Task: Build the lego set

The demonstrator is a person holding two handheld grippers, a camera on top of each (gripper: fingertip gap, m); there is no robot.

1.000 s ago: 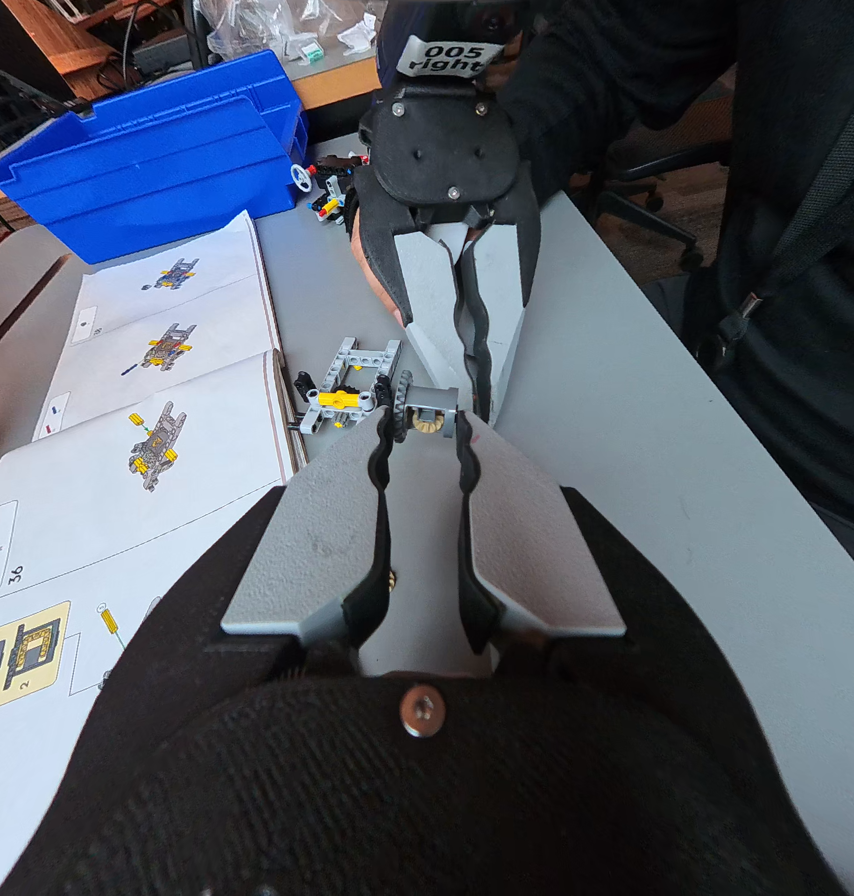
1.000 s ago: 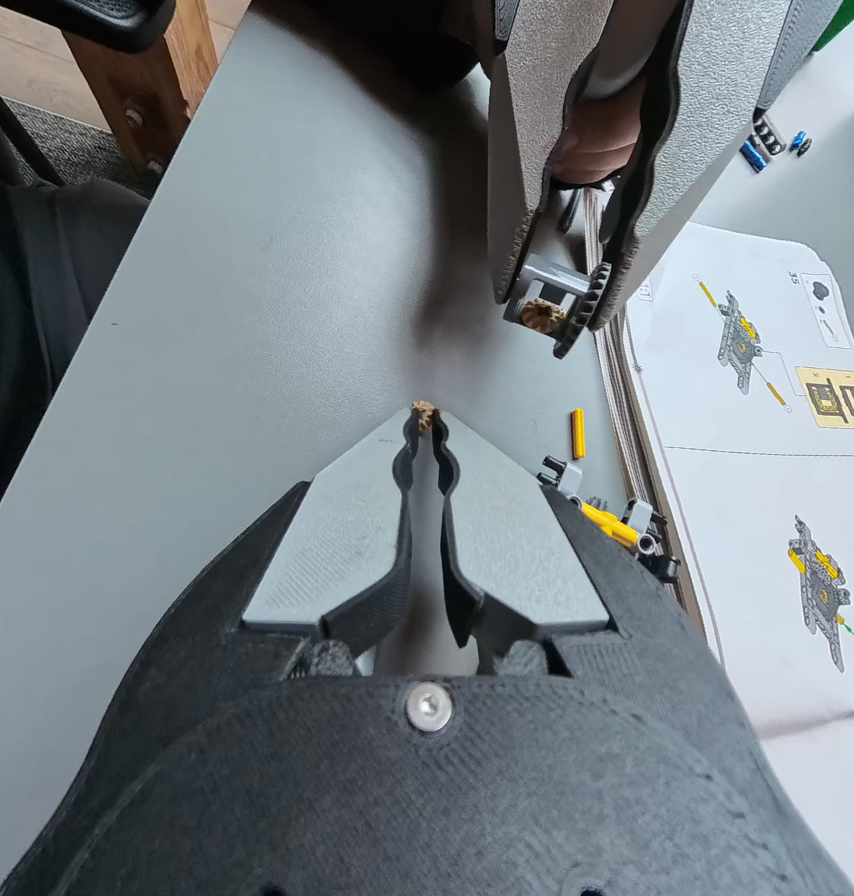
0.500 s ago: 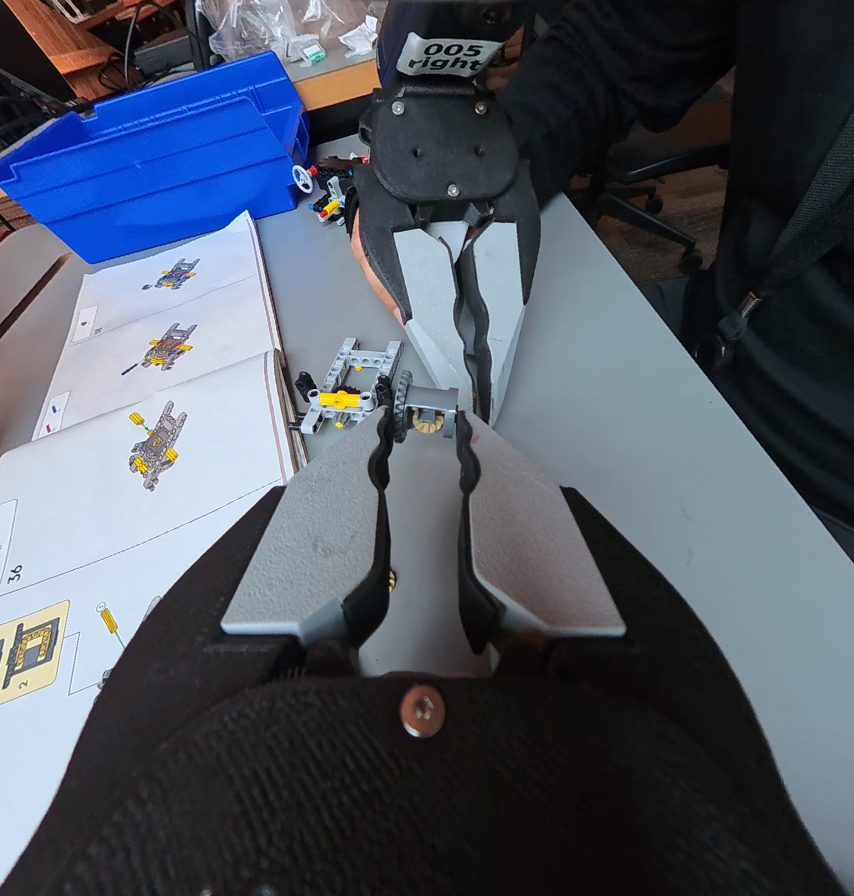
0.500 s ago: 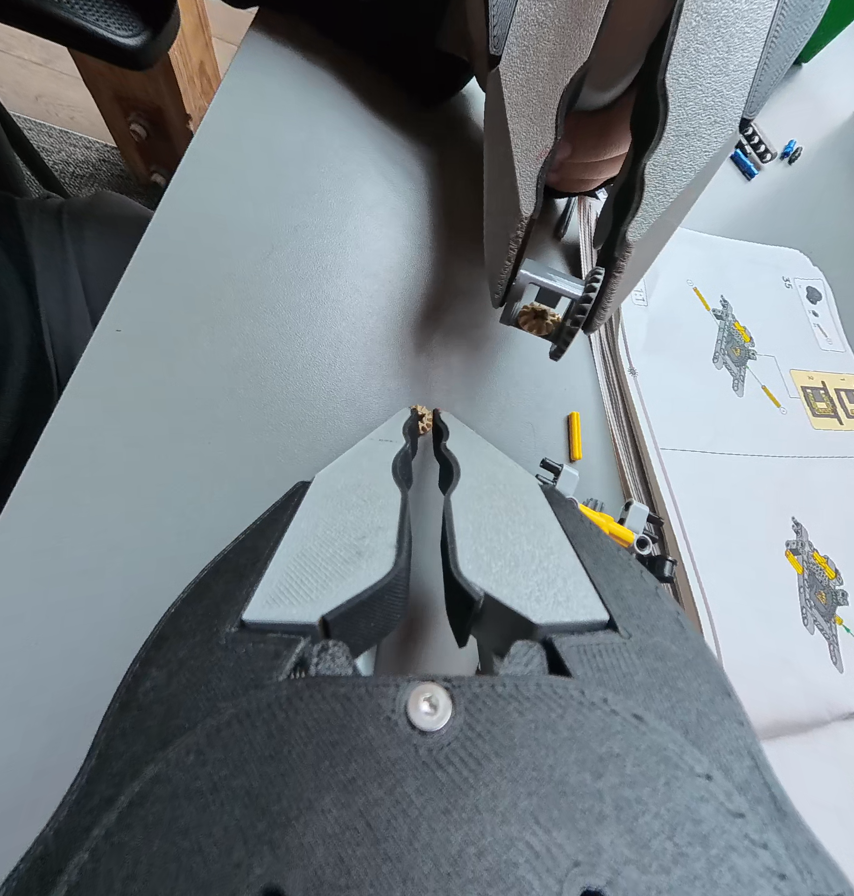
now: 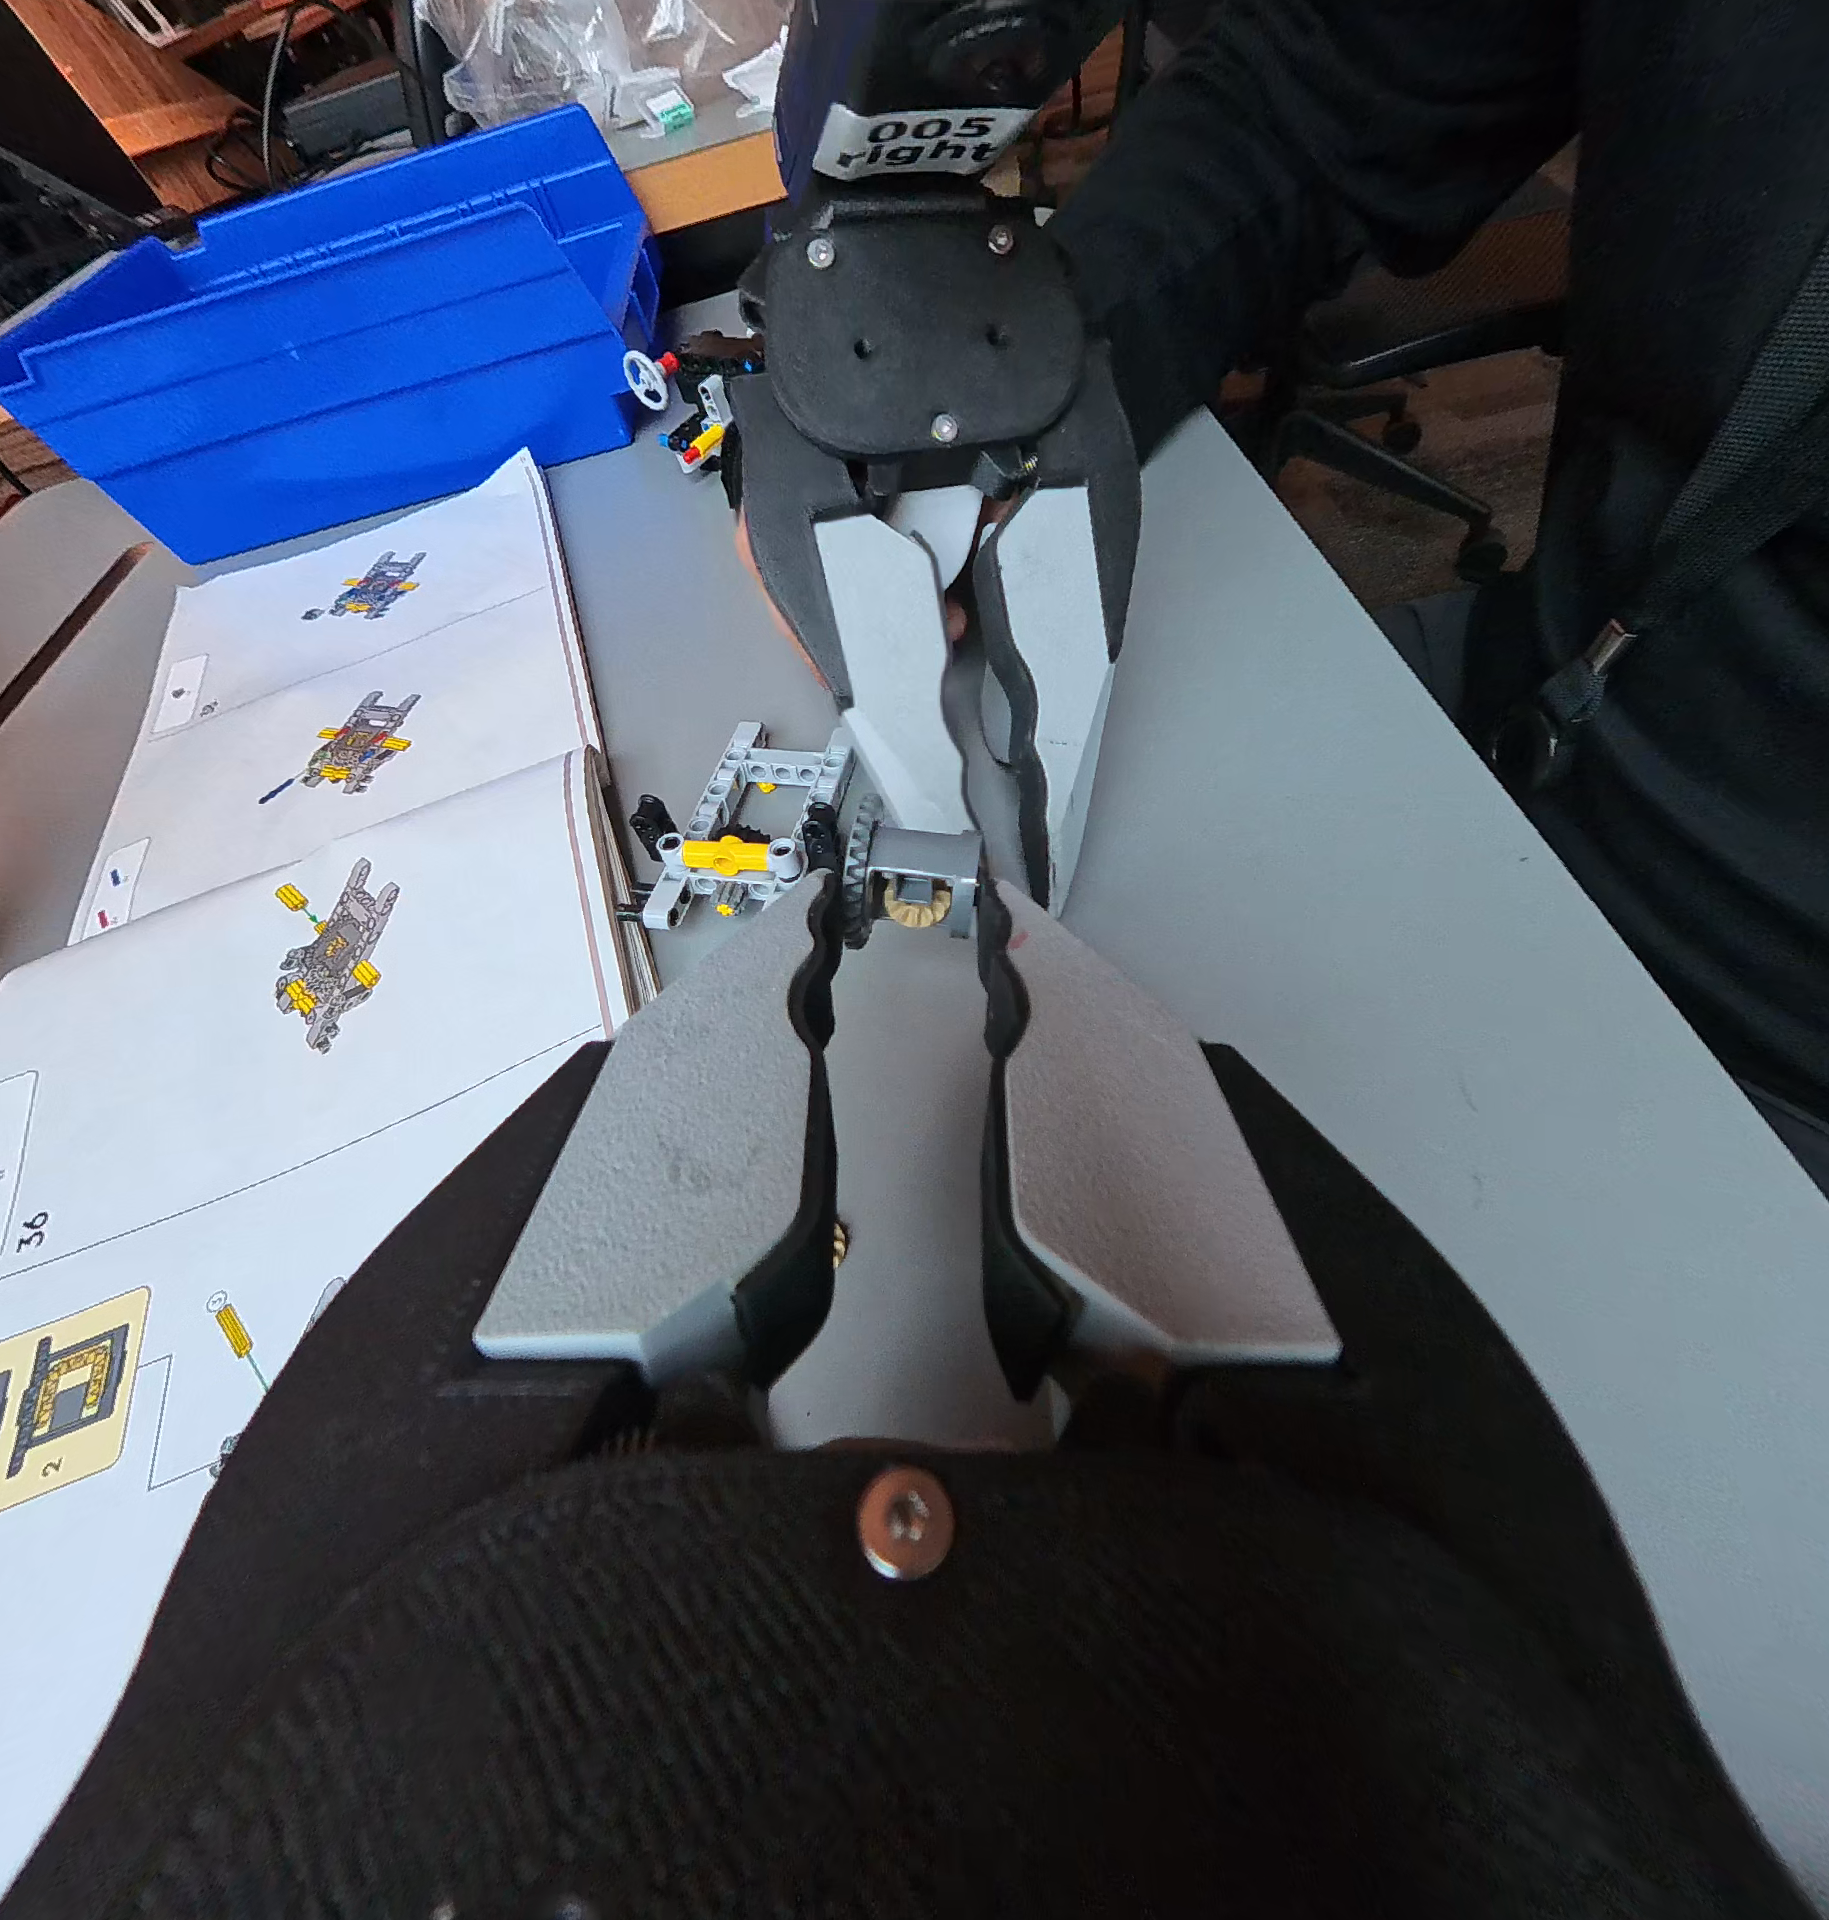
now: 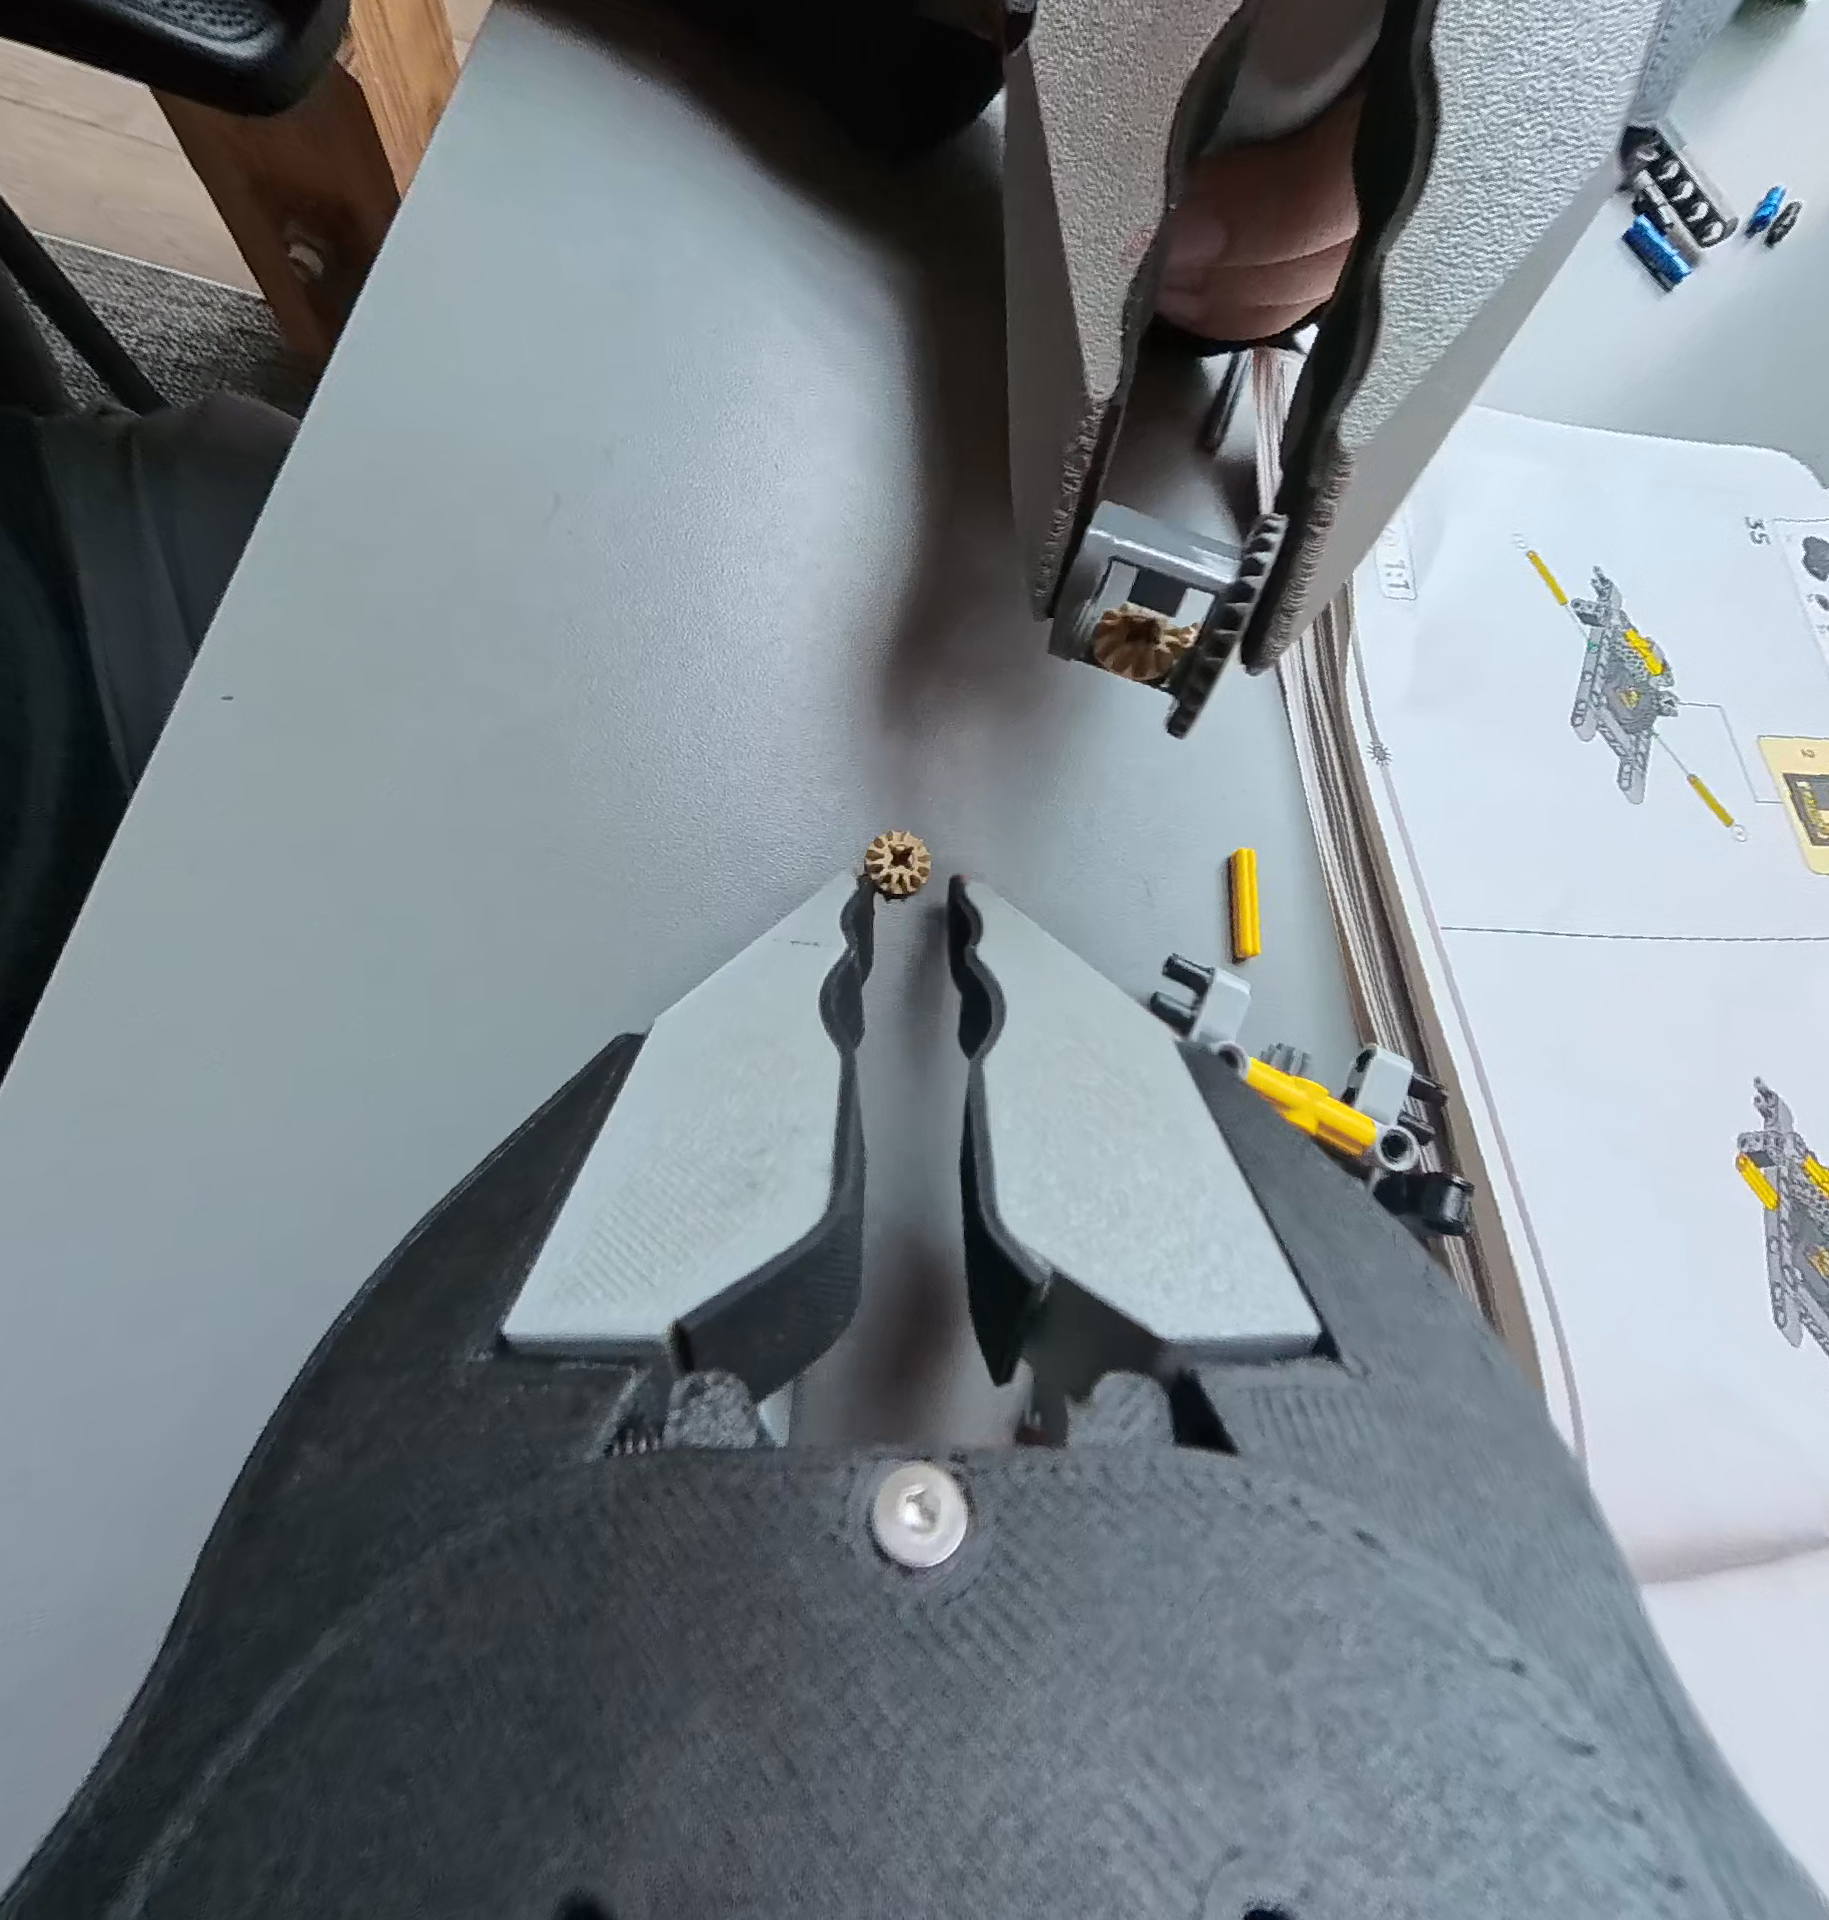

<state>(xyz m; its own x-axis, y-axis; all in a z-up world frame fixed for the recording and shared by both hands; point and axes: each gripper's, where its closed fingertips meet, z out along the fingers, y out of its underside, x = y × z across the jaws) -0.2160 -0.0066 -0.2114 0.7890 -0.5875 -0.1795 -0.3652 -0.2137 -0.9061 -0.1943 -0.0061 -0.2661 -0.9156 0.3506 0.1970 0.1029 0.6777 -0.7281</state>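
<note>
Mid-build: left gripper [image 5: 905,899] jaws clamp the grey housing with black gear and tan bevel gear [image 5: 910,883]; right gripper [image 6: 910,894] jaws are parted, loose tan bevel gear [image 6: 897,864] at their 11 o'clock on the grey tabletop [image 6: 577,623], grey beam frame with yellow connector [image 5: 749,826] unjoined.

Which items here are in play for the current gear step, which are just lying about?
In play:
- left gripper, shut on gear housing
- right gripper, open
- tan gear, by the right gripper's tip
- instruction booklet

Lying about:
- grey frame
- yellow axle
- blue bin
- blue pins
</note>
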